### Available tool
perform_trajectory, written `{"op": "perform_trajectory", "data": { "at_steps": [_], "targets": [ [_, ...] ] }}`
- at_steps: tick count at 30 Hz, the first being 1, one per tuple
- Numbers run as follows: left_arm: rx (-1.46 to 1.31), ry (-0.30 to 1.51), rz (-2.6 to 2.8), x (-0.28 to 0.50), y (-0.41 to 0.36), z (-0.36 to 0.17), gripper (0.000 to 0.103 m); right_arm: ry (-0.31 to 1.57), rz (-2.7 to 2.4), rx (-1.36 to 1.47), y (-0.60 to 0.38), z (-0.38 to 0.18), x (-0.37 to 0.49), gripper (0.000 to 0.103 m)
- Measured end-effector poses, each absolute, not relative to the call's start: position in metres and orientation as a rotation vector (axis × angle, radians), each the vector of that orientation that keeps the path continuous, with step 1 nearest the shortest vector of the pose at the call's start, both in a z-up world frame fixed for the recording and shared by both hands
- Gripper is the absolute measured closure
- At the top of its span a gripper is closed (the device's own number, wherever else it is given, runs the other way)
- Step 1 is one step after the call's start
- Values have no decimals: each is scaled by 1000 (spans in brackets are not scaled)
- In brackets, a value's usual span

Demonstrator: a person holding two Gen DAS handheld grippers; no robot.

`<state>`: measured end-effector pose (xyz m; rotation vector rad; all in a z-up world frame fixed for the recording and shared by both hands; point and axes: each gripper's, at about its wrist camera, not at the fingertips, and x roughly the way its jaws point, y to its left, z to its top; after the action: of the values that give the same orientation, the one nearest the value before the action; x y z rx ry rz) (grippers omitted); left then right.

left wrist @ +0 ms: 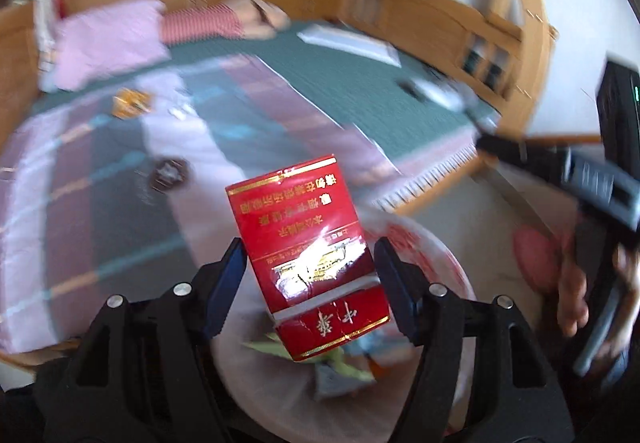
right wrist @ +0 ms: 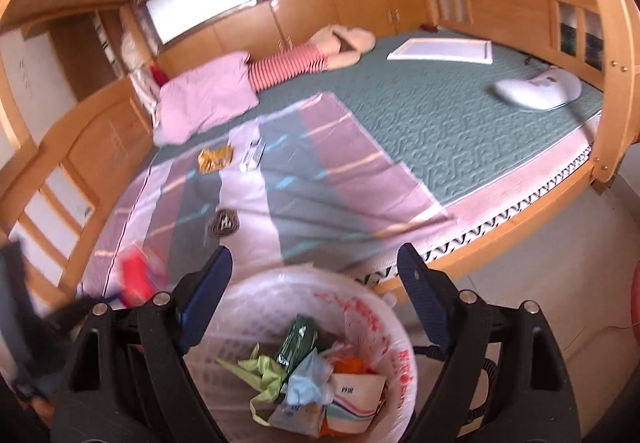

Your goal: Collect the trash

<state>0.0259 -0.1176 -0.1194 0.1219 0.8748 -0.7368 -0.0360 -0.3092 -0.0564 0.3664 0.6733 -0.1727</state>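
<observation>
The left gripper [left wrist: 308,275] pinches a red cigarette pack [left wrist: 308,255] between its jaws above the lined trash bin [right wrist: 394,327], the right gripper [right wrist: 316,291] hangs spread and empty over that bin, and a gold wrapper [right wrist: 215,159] lies farther off on the striped sheet [right wrist: 340,171].

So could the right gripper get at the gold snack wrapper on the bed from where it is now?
Probably yes. The right gripper is open and empty above the bin, and the gold wrapper lies exposed on the striped sheet with nothing covering it, though it needs a forward reach.
</observation>
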Motion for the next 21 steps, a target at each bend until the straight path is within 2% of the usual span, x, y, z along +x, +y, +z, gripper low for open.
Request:
{"op": "perform_trajectory", "data": {
  "at_steps": [1, 2, 3, 7, 11, 17, 21],
  "targets": [
    [132, 923, -793, 25, -126, -130, 23, 671, -178, 364, -311, -56, -34, 19],
    [140, 948, -813, 25, -130, -137, 9, 671, -181, 363, -312, -57, -34, 18],
    [146, 954, -815, 25, -133, -141, 6, 672, -182, 362, -311, -57, -31, 18],
    [153, 941, -771, 38, -128, -146, 4, 680, -159, 352, -309, -54, -12, 18],
    [56, 917, -590, 83, -86, -142, 4, 678, -77, 300, -294, -45, 34, 18],
    [-100, 952, -150, 177, 18, -162, 4, 703, 75, 215, -241, -58, 156, 18],
    [-127, 952, -58, 218, 61, -167, 4, 769, 151, 289, -201, -86, 258, 18]
  ]
}}
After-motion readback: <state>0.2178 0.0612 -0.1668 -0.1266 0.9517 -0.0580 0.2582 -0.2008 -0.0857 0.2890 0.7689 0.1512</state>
